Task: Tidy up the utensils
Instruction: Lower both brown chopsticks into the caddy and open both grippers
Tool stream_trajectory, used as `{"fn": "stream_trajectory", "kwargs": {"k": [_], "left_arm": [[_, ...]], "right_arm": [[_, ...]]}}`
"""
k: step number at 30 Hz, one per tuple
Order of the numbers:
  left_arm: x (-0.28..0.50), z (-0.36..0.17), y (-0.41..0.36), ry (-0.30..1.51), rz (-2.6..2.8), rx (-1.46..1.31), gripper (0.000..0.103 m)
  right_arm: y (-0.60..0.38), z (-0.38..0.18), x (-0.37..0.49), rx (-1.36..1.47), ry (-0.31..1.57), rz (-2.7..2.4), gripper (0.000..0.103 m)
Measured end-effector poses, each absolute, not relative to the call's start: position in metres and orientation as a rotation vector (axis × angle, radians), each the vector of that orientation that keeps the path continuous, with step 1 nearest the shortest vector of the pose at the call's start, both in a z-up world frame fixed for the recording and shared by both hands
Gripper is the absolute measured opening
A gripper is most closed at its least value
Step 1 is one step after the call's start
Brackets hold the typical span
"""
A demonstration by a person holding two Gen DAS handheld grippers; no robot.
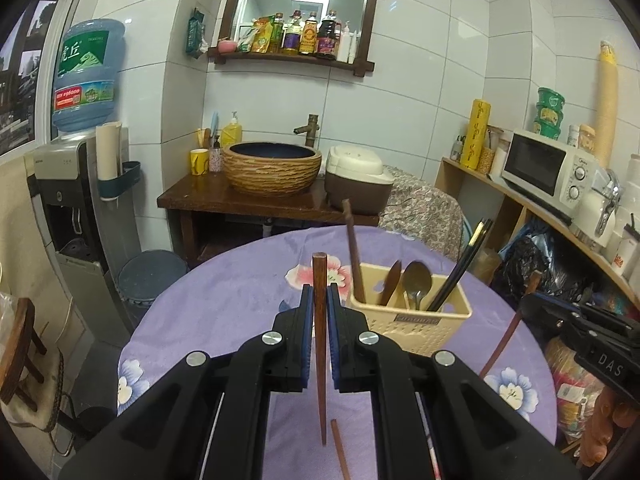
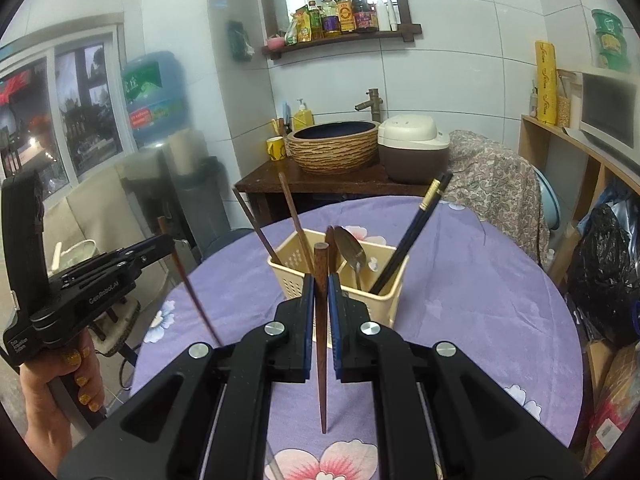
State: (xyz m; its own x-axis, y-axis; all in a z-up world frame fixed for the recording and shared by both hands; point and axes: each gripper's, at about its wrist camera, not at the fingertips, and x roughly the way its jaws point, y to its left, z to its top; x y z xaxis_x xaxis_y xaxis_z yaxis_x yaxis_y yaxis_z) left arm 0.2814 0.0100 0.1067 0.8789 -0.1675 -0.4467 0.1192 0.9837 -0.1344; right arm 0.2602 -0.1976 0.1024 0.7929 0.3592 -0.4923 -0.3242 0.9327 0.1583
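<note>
A cream utensil basket [image 1: 412, 320] [image 2: 340, 280] stands on the purple floral tablecloth. It holds brown chopsticks, a wooden spoon, a metal spoon [image 1: 416, 280] [image 2: 352, 252] and black chopsticks [image 1: 460, 268] [image 2: 412, 236]. My left gripper [image 1: 319, 300] is shut on a brown wooden chopstick [image 1: 320, 340], held upright, left of the basket. My right gripper [image 2: 319, 292] is shut on another brown chopstick [image 2: 321, 340], just in front of the basket. Each gripper shows in the other's view [image 1: 580, 328] [image 2: 100, 276]. One more brown chopstick [image 1: 340, 452] lies on the cloth below the left gripper.
A round table [image 1: 224, 292] carries the cloth. Behind it are a wooden stand with a woven basin [image 1: 272, 168] and a rice cooker [image 1: 356, 180]. A water dispenser [image 1: 76, 184] stands left. Shelves with a microwave [image 1: 548, 168] stand right. A chair [image 1: 24, 360] is at the left.
</note>
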Motion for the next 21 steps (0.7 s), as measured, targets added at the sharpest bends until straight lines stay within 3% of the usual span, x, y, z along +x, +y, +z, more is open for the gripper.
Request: {"fn": "stream_trajectory", "kwargs": {"k": [12, 21], "left_arm": [[0.299, 0.240, -0.019, 0.320, -0.265, -0.107, 0.008], [0.343, 0.246, -0.043, 0.311, -0.229, -0.115, 0.008]], "right_arm": [[-0.191, 0.230, 0.288, 0.085, 0.394, 0.367, 0.008], [-0.191, 0.254, 0.318, 0.062, 0.343, 0.287, 0.008]]}}
